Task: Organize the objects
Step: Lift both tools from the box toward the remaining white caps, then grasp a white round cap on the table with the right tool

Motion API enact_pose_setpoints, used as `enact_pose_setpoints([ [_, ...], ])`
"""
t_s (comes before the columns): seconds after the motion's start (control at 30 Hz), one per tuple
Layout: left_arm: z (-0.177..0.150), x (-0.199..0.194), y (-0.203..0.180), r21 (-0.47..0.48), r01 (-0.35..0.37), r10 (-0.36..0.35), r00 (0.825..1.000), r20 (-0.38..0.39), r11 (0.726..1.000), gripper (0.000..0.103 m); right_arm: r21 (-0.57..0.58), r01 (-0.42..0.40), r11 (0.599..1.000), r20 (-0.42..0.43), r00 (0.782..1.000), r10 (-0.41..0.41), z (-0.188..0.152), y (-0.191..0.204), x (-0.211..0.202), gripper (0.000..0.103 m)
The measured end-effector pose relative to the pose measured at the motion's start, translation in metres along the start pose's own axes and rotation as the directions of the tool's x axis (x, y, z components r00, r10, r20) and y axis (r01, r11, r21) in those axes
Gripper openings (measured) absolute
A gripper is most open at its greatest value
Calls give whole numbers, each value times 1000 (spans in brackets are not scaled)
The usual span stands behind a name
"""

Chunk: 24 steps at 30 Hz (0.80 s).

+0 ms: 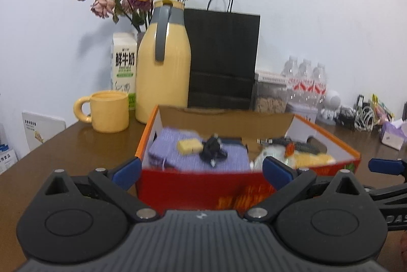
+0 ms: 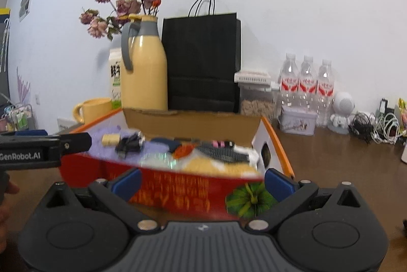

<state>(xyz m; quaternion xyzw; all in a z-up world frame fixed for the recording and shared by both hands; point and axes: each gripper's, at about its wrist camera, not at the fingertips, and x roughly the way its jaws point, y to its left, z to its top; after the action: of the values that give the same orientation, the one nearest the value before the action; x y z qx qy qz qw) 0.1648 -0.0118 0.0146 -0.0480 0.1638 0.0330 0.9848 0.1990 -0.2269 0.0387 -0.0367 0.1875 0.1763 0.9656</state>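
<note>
A red cardboard box (image 1: 193, 185) with orange rims is sitting open on the brown worktop (image 1: 76, 144), its long axis running from 9 toward 3 o'clock and its near red wall facing both cameras. That wall is carrying blurred yellow writing that cannot be read, and a green watermelon picture (image 2: 250, 199) near its right end. Inside the box, a purple knitted cloth (image 1: 198, 154) is lying at the left with a pale yellow block (image 1: 188, 145) and a black tangled item (image 1: 212, 148) on it; a black comb (image 2: 223, 153) and something yellow are lying at the right.

The left claw (image 1: 201, 170) is hanging wide open with nothing between its blue pads, the box's near wall at 12 o'clock from it. The right claw (image 2: 202, 182) is likewise spread open and empty, the box's right end at 12 o'clock. In the right wrist view the left tool is showing the words "GenRobot.AI".

Behind the box at 12 o'clock, a yellow thermos jug (image 1: 164, 63), a black paper bag (image 1: 223, 58) and a milk carton (image 1: 124, 68) printed "鲜牛奶" are standing.
</note>
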Motion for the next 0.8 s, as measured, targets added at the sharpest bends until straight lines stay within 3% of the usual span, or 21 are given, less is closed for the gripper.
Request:
enact_pose_setpoints([
  [0.37, -19, -15, 4, 19, 34, -31, 991, -130, 999, 103, -61, -14, 998, -175, 985, 3, -43, -23, -41, 101],
  [0.43, -22, -15, 3, 24, 34, -31, 989, -145, 999, 103, -61, -21, 998, -199, 980, 9, -48, -28, -42, 94],
  [0.5, -23, -13, 2, 28, 27, -23, 987, -156, 999, 103, -49, -33, 998, -221, 975, 22, -49, -32, -38, 78],
  [0.63, -25, -12, 1, 29, 17, -11, 986, -169, 999, 103, -37, -62, 997, -260, 964, 50, -47, -33, -24, 61],
  [0.7, -26, -12, 1, 32, 16, -10, 984, -176, 999, 103, -20, -81, 997, -263, 962, 73, -46, -35, -20, 49],
  [0.77, -27, -10, 0, 37, 14, -7, 983, -184, 999, 103, -14, -92, 996, -264, 961, 85, -44, -35, -16, 45],
  [0.8, -28, -9, 0, 39, 15, -7, 982, -189, 999, 103, -12, -96, 995, -256, 962, 90, -44, -35, -14, 37],
])
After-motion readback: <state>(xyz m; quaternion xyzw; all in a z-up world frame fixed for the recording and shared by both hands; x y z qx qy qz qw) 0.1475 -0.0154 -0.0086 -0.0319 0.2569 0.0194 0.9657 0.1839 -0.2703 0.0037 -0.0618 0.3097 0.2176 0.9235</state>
